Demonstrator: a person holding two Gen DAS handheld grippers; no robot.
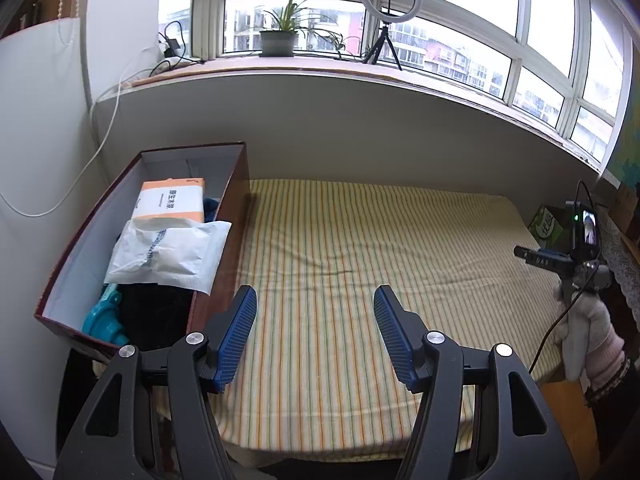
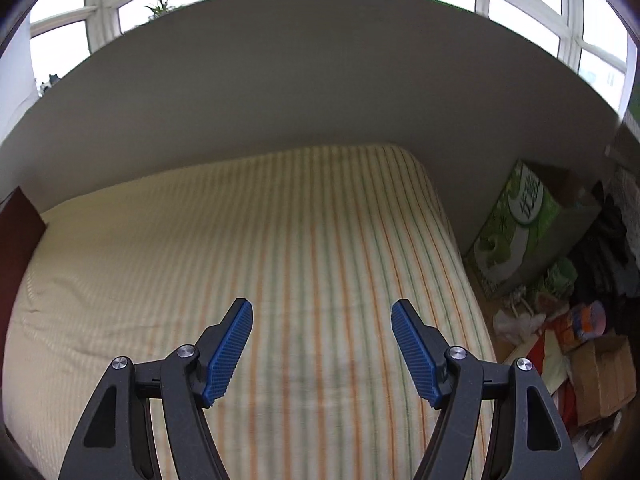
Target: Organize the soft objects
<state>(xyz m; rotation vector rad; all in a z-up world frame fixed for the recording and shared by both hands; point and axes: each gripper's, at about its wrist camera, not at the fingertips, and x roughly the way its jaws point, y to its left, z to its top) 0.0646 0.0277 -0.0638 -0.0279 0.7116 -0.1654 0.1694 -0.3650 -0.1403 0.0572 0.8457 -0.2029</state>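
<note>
Left gripper (image 1: 315, 300) and right gripper (image 2: 322, 314) poised half-spread and empty above striped tablecloth (image 1: 360, 240); tissue pack (image 1: 172, 200) and white pouch (image 1: 168, 254) stowed in maroon box (image 1: 224, 240), far left.

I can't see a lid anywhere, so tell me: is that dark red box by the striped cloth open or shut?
Open. The dark red box has no lid on top, and the orange tissue pack and white plastic packet lie visible inside it.
</note>
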